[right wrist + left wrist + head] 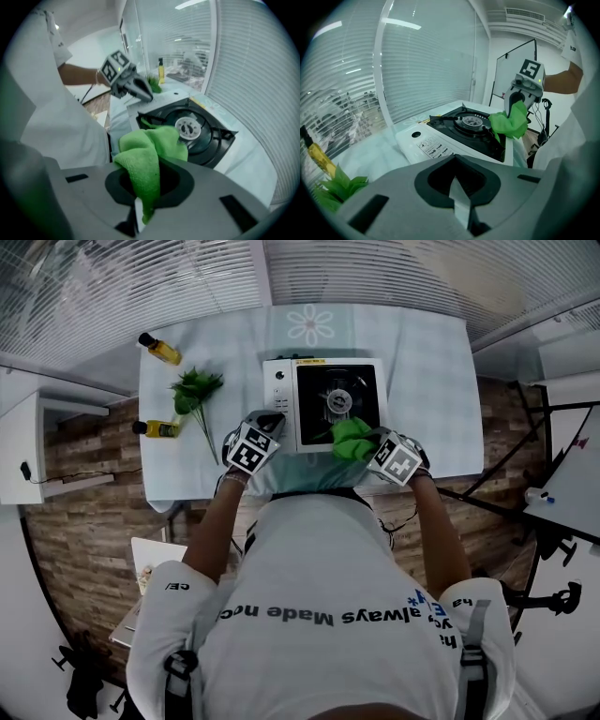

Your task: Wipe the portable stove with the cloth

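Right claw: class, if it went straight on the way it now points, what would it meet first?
The right claw's green cloth would probably touch the portable stove's black top first, near the burner; depth is unclear.

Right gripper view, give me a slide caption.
Right hand-held gripper clamps a green cloth by the burner of the portable stove, left hand-held gripper close by.
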The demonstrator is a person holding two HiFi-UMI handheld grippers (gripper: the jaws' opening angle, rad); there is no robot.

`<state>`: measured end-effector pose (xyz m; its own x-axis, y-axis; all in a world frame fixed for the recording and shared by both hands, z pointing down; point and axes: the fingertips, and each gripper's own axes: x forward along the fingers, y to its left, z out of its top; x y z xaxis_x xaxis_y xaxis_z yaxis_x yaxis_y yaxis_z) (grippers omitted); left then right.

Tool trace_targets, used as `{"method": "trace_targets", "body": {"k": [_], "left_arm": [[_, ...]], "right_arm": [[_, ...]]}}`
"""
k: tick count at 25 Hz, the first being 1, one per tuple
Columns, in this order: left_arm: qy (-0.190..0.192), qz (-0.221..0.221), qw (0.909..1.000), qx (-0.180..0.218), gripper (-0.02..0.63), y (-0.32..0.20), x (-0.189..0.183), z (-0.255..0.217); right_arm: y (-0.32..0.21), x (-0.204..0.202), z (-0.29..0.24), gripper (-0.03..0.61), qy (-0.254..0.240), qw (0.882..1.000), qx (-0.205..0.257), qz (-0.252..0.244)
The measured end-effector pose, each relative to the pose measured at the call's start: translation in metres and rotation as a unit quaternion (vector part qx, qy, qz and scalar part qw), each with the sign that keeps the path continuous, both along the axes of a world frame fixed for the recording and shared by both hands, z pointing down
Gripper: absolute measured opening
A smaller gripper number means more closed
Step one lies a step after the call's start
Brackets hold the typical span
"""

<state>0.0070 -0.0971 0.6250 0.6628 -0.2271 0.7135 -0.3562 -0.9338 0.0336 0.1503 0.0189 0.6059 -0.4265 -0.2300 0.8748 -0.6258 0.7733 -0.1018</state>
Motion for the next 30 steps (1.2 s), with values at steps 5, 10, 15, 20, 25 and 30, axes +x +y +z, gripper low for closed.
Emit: {"method": "trace_targets", "body": {"k": [5, 10, 15, 20, 25, 30], "left_arm": [[-0.003, 0.003, 1.0000, -0.001, 0.012, -0.001, 0.001, -0.002], [-0.004, 0.008, 1.0000, 0.002, 0.012, 0.000, 0.001, -0.003], [-0.003, 0.016, 0.9999, -0.005, 0.012, 0.001, 0.002, -0.003], [-0.002, 0.022, 0.9997, -0.009, 0.012, 0.001, 0.002, -0.003], [-0.001, 0.022, 0.9997, -0.009, 0.012, 0.000, 0.002, -0.003], [0.001, 0.027, 0.9995, -0.016, 0.012, 0.000, 0.002, -0.001]], "right_arm": [[-0.037, 0.021, -0.070, 0.023, -0.037, 0.989, 0.109, 0.097], [-0.032, 0.061, -0.045, 0.023, 0.033, 0.983, 0.111, 0.144], [-0.029, 0.074, -0.001, 0.023, 0.067, 0.976, 0.104, 0.178], [-0.042, 0.080, 0.010, 0.023, 0.084, 0.974, 0.091, 0.190], [-0.054, 0.080, 0.015, 0.023, 0.090, 0.975, 0.089, 0.185], [-0.073, 0.085, 0.017, 0.023, 0.105, 0.969, 0.101, 0.199]]}}
